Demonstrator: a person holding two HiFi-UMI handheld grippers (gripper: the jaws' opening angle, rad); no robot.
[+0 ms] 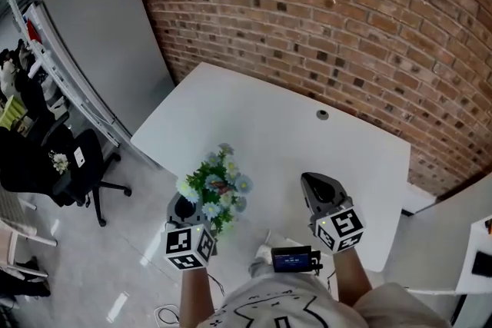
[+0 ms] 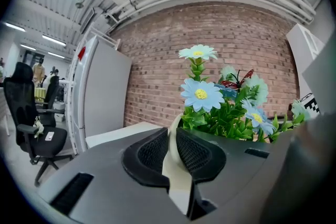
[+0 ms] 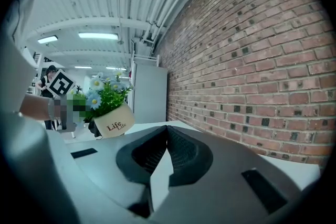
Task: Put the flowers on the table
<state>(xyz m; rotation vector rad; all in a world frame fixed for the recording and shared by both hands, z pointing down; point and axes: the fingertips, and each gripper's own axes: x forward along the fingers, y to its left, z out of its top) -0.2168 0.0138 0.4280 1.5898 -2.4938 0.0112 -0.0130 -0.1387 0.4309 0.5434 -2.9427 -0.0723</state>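
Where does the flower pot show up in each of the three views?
Head view: flower pot lower left of centre, by the table's front edge, at the left tool.
Left gripper view: right of centre, flowers above the jaws, cream rim pinched between them.
Right gripper view: far left, printed side facing the camera.
Shared landmark: brick wall, behind the pot in both gripper views.

Rough brick wall, smooth matt table, smooth cream pot.

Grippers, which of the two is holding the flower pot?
The left gripper: its jaws pinch the cream rim of the flower pot. The right gripper has its jaws closed on nothing, over the white table.
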